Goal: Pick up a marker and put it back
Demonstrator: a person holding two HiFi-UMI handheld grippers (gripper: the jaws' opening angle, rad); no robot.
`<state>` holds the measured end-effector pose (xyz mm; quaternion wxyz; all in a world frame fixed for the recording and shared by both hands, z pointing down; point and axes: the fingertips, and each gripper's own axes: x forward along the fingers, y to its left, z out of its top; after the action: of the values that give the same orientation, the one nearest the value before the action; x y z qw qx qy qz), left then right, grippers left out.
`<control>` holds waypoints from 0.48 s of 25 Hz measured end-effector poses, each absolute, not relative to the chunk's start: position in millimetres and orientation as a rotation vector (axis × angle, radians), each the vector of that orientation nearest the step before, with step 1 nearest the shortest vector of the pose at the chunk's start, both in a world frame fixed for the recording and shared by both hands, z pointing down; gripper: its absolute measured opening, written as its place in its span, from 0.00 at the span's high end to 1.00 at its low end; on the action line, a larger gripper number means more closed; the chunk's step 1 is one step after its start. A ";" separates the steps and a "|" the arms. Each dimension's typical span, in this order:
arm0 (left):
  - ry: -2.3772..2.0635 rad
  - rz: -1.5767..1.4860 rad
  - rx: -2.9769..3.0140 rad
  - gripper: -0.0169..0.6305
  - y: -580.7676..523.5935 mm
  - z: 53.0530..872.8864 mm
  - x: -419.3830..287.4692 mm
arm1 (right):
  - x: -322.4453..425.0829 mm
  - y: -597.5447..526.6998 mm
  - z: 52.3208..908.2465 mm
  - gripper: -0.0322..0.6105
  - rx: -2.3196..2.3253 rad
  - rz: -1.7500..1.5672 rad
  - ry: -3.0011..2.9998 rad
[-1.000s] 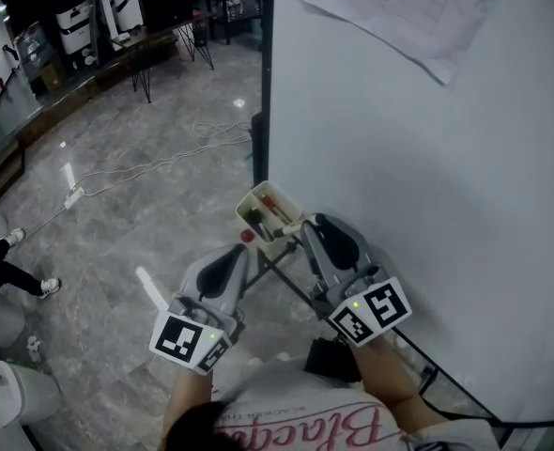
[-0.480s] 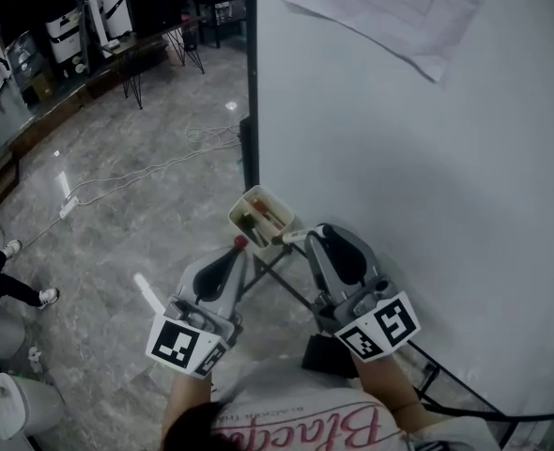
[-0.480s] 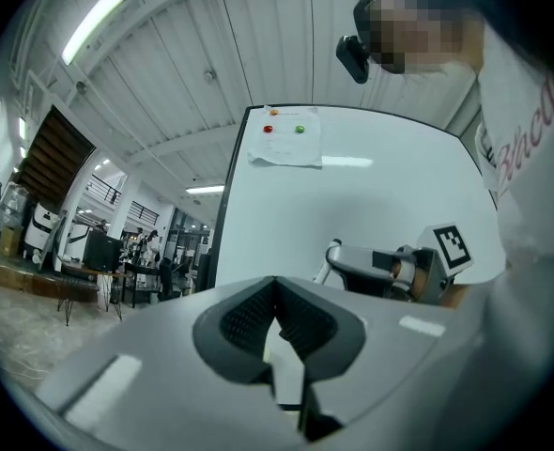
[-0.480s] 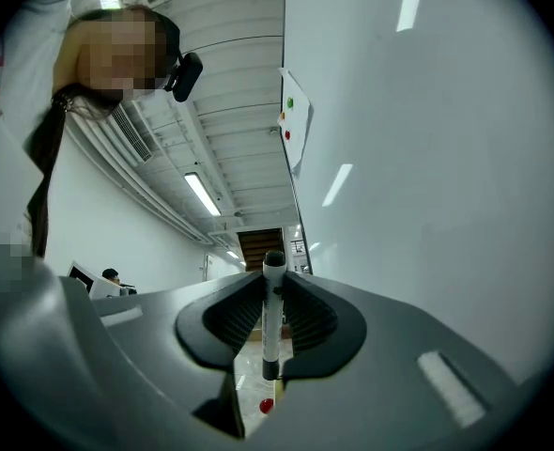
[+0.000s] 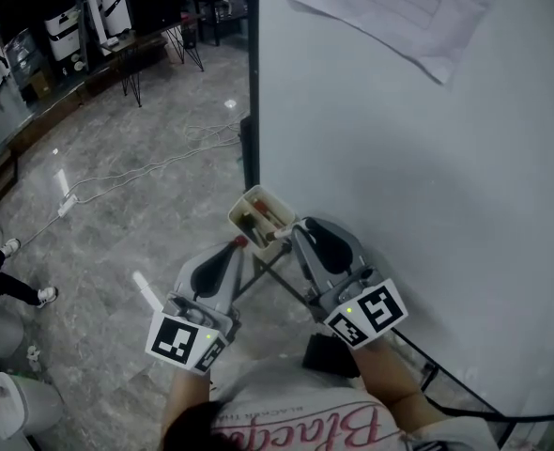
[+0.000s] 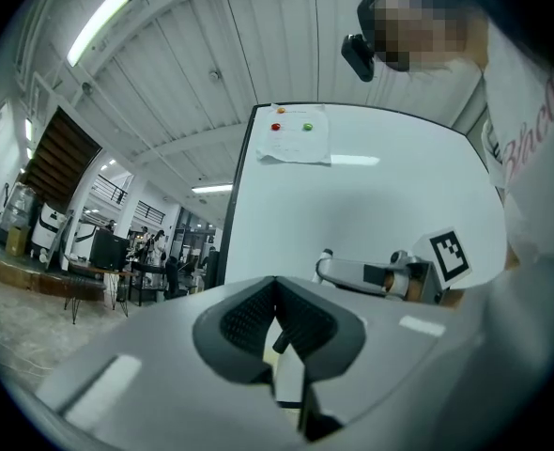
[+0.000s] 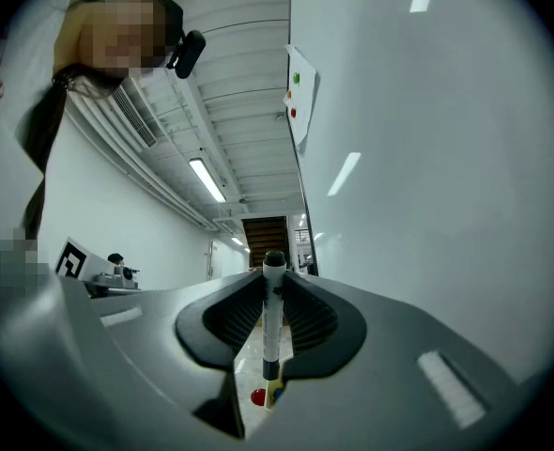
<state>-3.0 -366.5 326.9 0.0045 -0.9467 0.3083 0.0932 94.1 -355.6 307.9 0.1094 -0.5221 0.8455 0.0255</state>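
In the head view a small cream tray (image 5: 250, 199) with markers in it hangs at the whiteboard's lower left corner. My right gripper (image 5: 290, 234) is shut on a white marker with a black cap (image 7: 271, 319), which stands upright between the pads (image 7: 307, 314). Its tip reaches the tray's near right edge. My left gripper (image 5: 237, 250) sits just below and left of the tray. Its jaws (image 6: 275, 286) are shut and nothing shows between them. A small red thing (image 5: 242, 241) shows at its tip; I cannot tell what it is.
The whiteboard (image 5: 427, 158) fills the right side, with a paper sheet (image 5: 399, 7) pinned at its top. Its dark stand legs (image 5: 275, 275) run under both grippers. Cables (image 5: 146, 172) cross the grey floor. A person's leg (image 5: 5, 275) and a white bin (image 5: 5, 393) are at the left.
My right gripper has moved left with the marker, bringing its tip to the tray's edge. The left gripper has hardly moved.
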 end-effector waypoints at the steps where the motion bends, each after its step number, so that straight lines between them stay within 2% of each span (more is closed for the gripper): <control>1: 0.972 0.281 -2.961 0.97 -367.2 328.7 -3.6 | 92.2 -361.5 313.6 0.84 -1.541 0.069 2.502; 12: 0.989 0.283 -2.963 0.97 -369.4 332.1 -9.8 | 78.0 -426.5 402.3 0.84 -1.617 -0.290 2.576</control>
<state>-9.8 -369.4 332.1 0.0025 -0.9447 0.3153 0.0901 78.0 -426.5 402.3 0.0432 -0.5288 0.8423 -0.0949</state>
